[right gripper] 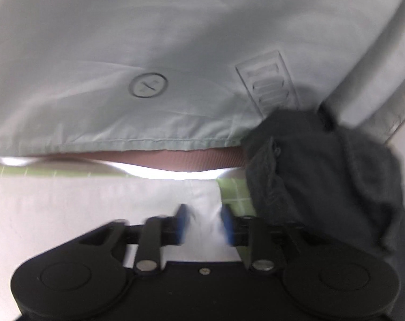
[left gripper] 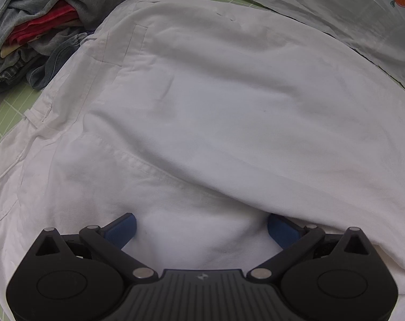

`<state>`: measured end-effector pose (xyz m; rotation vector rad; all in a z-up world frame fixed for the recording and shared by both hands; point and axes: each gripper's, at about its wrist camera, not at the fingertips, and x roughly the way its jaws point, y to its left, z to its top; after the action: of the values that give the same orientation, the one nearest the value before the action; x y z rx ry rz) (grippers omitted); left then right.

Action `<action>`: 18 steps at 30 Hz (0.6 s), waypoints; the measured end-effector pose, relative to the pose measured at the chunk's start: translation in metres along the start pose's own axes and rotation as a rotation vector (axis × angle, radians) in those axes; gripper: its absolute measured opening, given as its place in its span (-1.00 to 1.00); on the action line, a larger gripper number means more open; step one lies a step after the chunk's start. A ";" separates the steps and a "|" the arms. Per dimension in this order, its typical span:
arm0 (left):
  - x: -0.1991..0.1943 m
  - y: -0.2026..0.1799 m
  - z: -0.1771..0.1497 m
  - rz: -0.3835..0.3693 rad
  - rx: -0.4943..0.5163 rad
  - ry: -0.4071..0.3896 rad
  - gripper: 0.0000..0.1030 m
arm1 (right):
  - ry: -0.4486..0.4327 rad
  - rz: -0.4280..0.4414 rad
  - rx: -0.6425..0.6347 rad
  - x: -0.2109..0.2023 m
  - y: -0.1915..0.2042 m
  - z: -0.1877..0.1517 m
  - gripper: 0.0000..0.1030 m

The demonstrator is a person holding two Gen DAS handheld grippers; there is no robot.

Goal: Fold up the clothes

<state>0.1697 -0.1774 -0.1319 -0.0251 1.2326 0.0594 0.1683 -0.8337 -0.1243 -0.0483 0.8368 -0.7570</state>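
Observation:
A white garment [left gripper: 215, 107] lies spread over a green gridded mat [left gripper: 4, 123], with a waistband and a belt loop along its left side. One layer is folded across its lower half. My left gripper [left gripper: 201, 230] points down onto it, open wide. Its blue pads [left gripper: 122, 230] rest on the cloth, and the right pad sits at the edge of the fold. In the blurred right wrist view, my right gripper [right gripper: 205, 223] hovers over the white garment's [right gripper: 95, 208] right edge. Its jaws stand apart, and nothing is pinched between them.
A heap of grey, red and checked clothes [left gripper: 42, 26] lies at the mat's far left. A pale sheet with a carrot print [left gripper: 401, 0] lies beyond the garment. In the right wrist view, a dark grey garment [right gripper: 322, 182] sits just right of the gripper, under a pale cloth [right gripper: 149, 53].

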 end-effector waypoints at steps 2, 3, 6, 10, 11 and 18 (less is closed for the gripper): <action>-0.001 0.000 0.001 0.002 0.001 0.009 1.00 | -0.084 0.006 -0.017 -0.041 0.000 -0.014 0.66; -0.002 0.001 0.000 0.005 0.005 0.015 1.00 | -0.109 0.011 -0.025 -0.062 -0.002 -0.023 0.70; -0.015 0.003 -0.008 0.006 0.047 -0.005 1.00 | -0.133 0.029 -0.025 -0.133 -0.011 -0.062 0.95; -0.044 0.015 -0.027 -0.056 0.065 -0.073 1.00 | -0.066 0.164 0.050 -0.215 -0.028 -0.139 0.99; -0.049 0.018 -0.032 -0.067 0.064 -0.082 1.00 | -0.046 0.190 0.066 -0.232 -0.031 -0.159 1.00; -0.078 0.046 -0.074 -0.105 0.034 -0.137 1.00 | 0.039 0.126 0.188 -0.300 -0.063 -0.261 1.00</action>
<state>0.0717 -0.1377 -0.0826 -0.0552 1.0933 -0.0503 -0.1762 -0.6288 -0.0867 0.1855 0.7950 -0.7165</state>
